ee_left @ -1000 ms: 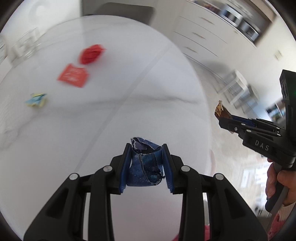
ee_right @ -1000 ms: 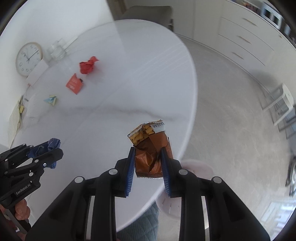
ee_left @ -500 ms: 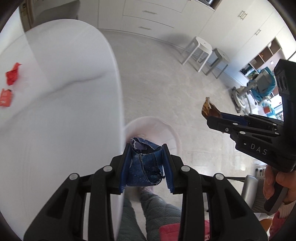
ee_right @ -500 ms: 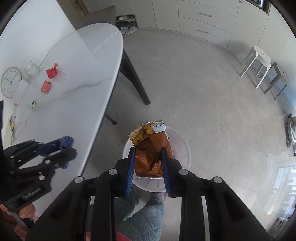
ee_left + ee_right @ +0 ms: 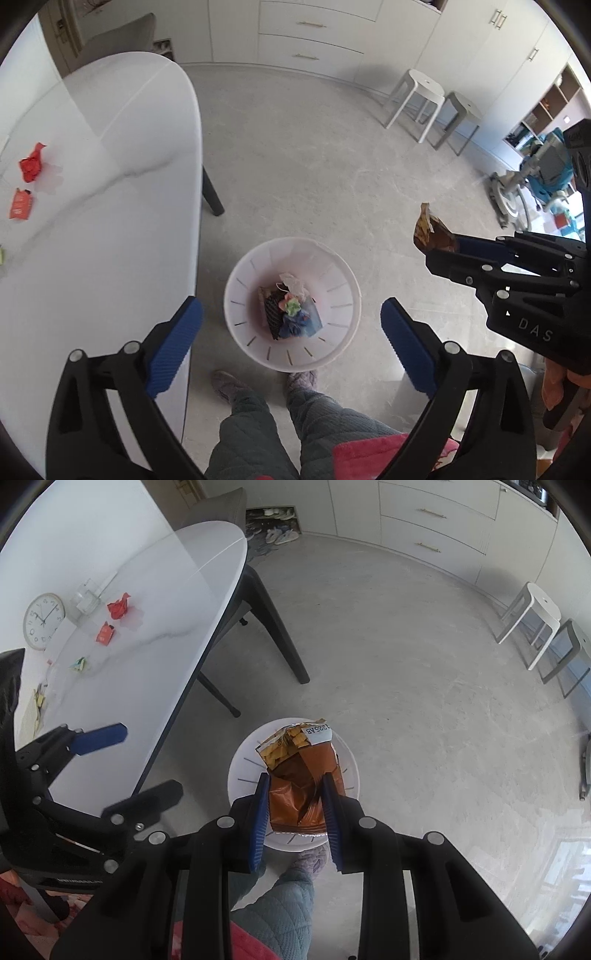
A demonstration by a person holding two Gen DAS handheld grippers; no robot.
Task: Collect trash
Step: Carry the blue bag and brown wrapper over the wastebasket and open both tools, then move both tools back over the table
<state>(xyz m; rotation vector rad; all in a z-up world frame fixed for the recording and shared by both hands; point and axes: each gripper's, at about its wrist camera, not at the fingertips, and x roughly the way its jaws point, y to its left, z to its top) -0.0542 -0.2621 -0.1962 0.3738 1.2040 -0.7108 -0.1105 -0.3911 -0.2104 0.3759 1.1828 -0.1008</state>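
With the left gripper [image 5: 291,332] just sprung wide and empty above the white bin [image 5: 236,295], the right gripper [image 5: 295,808] clamps the orange snack wrapper [image 5: 299,771] over its rim, so a careless release could land it on the floor.

Left wrist view: I look steeply down from well above the white bin [image 5: 291,304], which sits centred between my fingers.
Right wrist view: I face down over the same bin [image 5: 293,771], mostly hidden behind what I carry.
Shared ground: bin, white table [image 5: 96,206] left of it, grey floor [image 5: 424,686] beyond.
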